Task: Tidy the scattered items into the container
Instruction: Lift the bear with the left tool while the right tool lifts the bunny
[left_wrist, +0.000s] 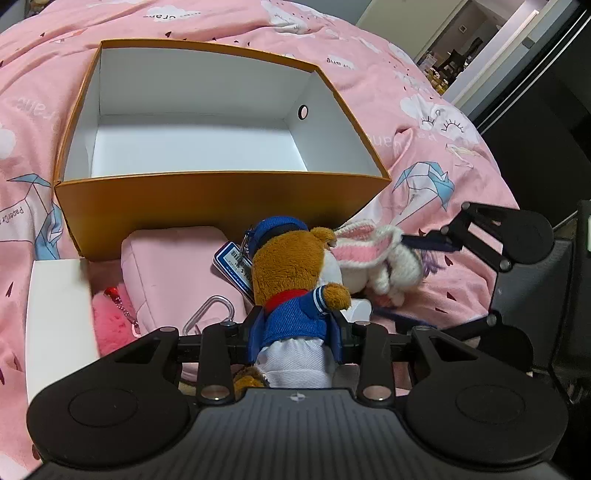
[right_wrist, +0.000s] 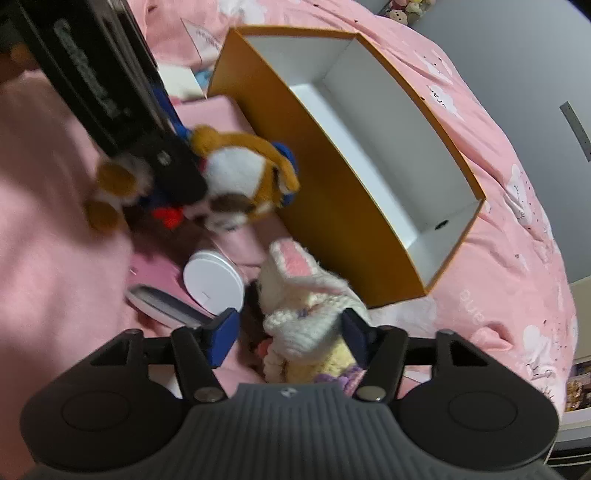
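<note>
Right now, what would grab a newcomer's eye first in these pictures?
The big orange box with its bare white inside, open on the pink bedspread. In front of it, the left gripper has its jaws clamped on a brown plush dog in a blue sailor outfit. Beside that, the right gripper straddles a white knitted bunny, jaws not pressing it.

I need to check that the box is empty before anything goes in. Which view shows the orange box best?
The left wrist view: the orange box faces the camera squarely, sharp, with its whole white floor and all four walls visible, nothing inside. The right wrist view shows it at an angle and slightly blurred, the near wall hiding part of the floor.
</note>
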